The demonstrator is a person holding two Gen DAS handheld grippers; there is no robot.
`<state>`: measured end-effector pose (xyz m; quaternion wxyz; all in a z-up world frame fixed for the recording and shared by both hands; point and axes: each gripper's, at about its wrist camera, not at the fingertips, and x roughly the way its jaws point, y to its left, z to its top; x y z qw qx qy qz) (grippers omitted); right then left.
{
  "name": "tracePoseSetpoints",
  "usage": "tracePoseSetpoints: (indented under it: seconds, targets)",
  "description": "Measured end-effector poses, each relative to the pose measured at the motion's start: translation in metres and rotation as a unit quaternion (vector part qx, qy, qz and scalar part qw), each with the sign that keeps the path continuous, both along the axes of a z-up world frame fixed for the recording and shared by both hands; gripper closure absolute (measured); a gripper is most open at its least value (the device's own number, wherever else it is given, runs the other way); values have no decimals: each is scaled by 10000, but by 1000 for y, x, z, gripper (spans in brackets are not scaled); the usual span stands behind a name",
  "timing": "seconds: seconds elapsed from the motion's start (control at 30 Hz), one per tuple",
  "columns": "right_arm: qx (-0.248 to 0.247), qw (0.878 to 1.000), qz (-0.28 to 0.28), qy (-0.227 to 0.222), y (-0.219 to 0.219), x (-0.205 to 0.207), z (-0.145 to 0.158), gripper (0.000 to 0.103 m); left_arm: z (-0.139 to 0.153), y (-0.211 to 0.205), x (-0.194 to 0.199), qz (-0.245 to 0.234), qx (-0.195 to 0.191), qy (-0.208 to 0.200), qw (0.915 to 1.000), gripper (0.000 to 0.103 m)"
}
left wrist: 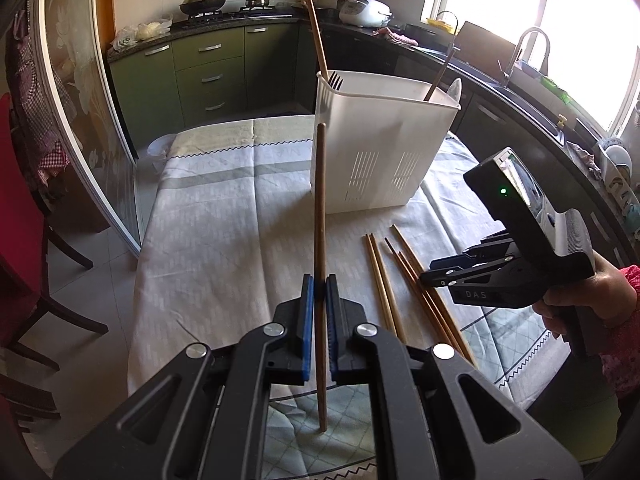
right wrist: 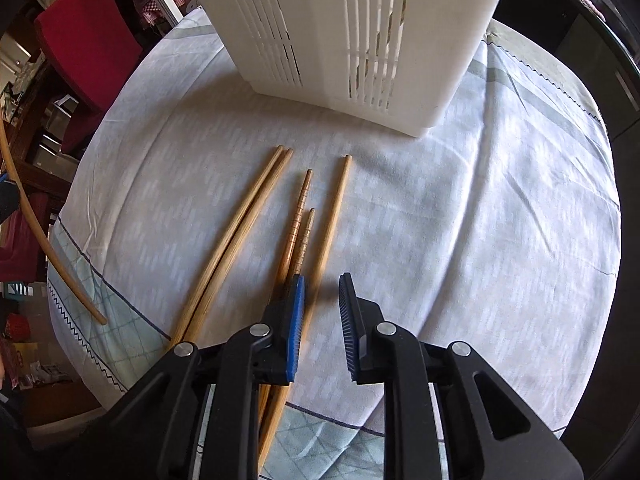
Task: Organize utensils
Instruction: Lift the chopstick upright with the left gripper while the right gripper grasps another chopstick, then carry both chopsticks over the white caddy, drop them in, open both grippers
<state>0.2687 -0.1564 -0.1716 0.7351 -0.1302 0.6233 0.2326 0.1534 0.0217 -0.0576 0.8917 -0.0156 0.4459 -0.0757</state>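
Observation:
My left gripper (left wrist: 319, 288) is shut on a brown wooden chopstick (left wrist: 320, 216) and holds it upright above the table, in front of the white slotted utensil holder (left wrist: 376, 152). The holder has a fork (left wrist: 335, 80) and more chopsticks standing in it. Several wooden chopsticks (right wrist: 256, 224) lie on the cloth, also in the left wrist view (left wrist: 404, 276). My right gripper (right wrist: 322, 292) is open, low over those chopsticks, one chopstick (right wrist: 334, 216) running between its fingers. The right gripper also shows in the left wrist view (left wrist: 444, 276). The held chopstick shows at the left edge of the right wrist view (right wrist: 36, 236).
The table is covered with a pale checked cloth (left wrist: 224, 216). A red chair (left wrist: 20, 232) stands to its left and a glass sliding door (left wrist: 80, 112) behind that. Kitchen counters with pots (left wrist: 202, 2), a rice cooker (left wrist: 364, 12) and a sink tap (left wrist: 528, 52) run along the back.

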Motion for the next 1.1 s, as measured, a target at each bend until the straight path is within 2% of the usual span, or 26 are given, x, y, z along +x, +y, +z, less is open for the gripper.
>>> tracePoseSetpoints:
  seconds: [0.07, 0.1, 0.13, 0.2, 0.37, 0.6, 0.8, 1.1]
  targets:
    - [-36, 10000, -8, -24, 4, 0, 0, 84, 0, -1, -1, -20, -18, -8, 10000, 97]
    - [-60, 10000, -15, -55, 9, 2, -2, 86, 1, -1, -1, -30, -28, -14, 10000, 97]
    - [-119, 9998, -28, -128, 10, 1, -2, 93, 1, -2, 0, -41, -36, -23, 10000, 97]
    - [-108, 9998, -25, -186, 14, 0, -2, 94, 2, -2, -1, -52, -43, -52, 10000, 97]
    - [220, 9994, -162, -217, 6, -1, 4, 96, 6, -1, -2, -57, -72, -106, 9999, 97]
    - [767, 9939, -236, -751, -19, -22, 51, 96, 15, -3, -7, -106, -73, -215, 9997, 97]
    - [1239, 9830, -343, -1308, -50, -49, 94, 96, 23, -7, -9, -141, -86, -276, 9995, 97]
    - [1629, 9709, -370, -1717, -81, -75, 128, 96, 31, -10, -9, -170, -90, -340, 9992, 97]
